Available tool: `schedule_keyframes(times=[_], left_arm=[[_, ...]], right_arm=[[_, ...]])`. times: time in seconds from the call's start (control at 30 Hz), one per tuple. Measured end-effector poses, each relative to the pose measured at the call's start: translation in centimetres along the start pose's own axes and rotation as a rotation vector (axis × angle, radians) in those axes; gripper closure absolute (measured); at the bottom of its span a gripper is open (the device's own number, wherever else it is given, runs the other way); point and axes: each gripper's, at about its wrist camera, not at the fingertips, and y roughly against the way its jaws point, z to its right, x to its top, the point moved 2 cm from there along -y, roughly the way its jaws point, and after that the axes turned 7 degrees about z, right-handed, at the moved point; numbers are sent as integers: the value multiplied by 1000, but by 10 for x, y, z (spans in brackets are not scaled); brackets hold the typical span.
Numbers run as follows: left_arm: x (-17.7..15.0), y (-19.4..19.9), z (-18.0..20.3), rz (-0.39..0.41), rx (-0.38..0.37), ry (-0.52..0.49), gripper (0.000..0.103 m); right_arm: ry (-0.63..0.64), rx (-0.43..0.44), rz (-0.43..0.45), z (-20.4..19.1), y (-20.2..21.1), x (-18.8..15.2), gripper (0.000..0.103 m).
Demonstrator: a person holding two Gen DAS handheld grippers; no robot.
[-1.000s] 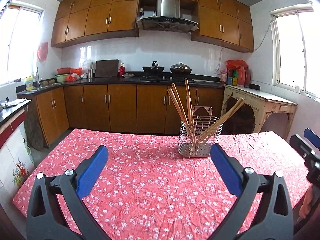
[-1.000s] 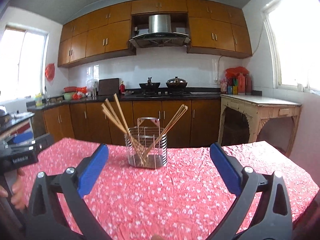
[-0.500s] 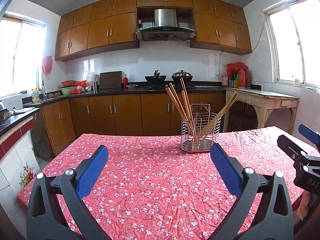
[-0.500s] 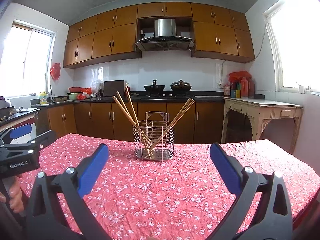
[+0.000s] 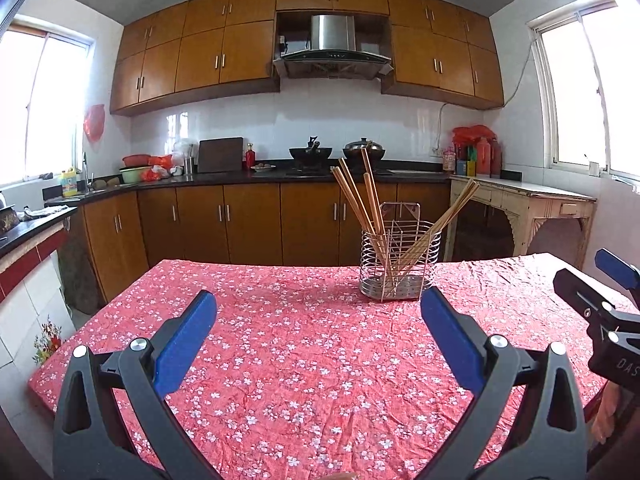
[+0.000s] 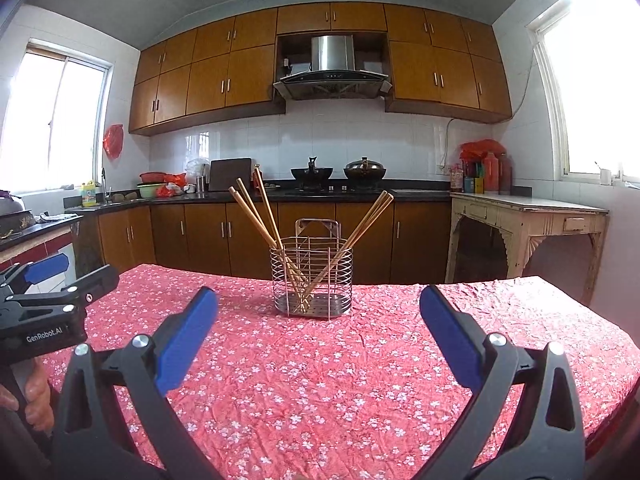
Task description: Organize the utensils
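A wire utensil holder (image 5: pixel 400 266) (image 6: pixel 313 280) stands on the red flowered tablecloth (image 5: pixel 300 340) (image 6: pixel 320 368), towards the far side. Several wooden chopsticks (image 5: pixel 362 200) (image 6: pixel 256 214) lean out of it, some left, some right. My left gripper (image 5: pixel 318 312) is open and empty, well short of the holder and to its left. My right gripper (image 6: pixel 318 312) is open and empty too, with the holder straight ahead between its fingers' lines. Each gripper shows at the edge of the other's view: the right one (image 5: pixel 608 280), the left one (image 6: pixel 52 276).
Brown kitchen cabinets and a dark counter (image 5: pixel 280 178) with pots run behind the table. A pale wooden side table (image 5: pixel 528 204) stands at the right by a window. A hand (image 6: pixel 34 400) holds the left gripper's handle.
Both cameras have tilted up and drawn back a little, so the holder sits lower and more of the room shows. The chopsticks and holder have not moved.
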Motion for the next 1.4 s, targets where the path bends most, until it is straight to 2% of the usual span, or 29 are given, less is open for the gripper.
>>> schedule_keyframes(times=[1.4], left_arm=[[-1, -1, 1, -6, 3, 0, 2]], right_arm=[[-23, -10, -8, 4, -1, -1, 4]])
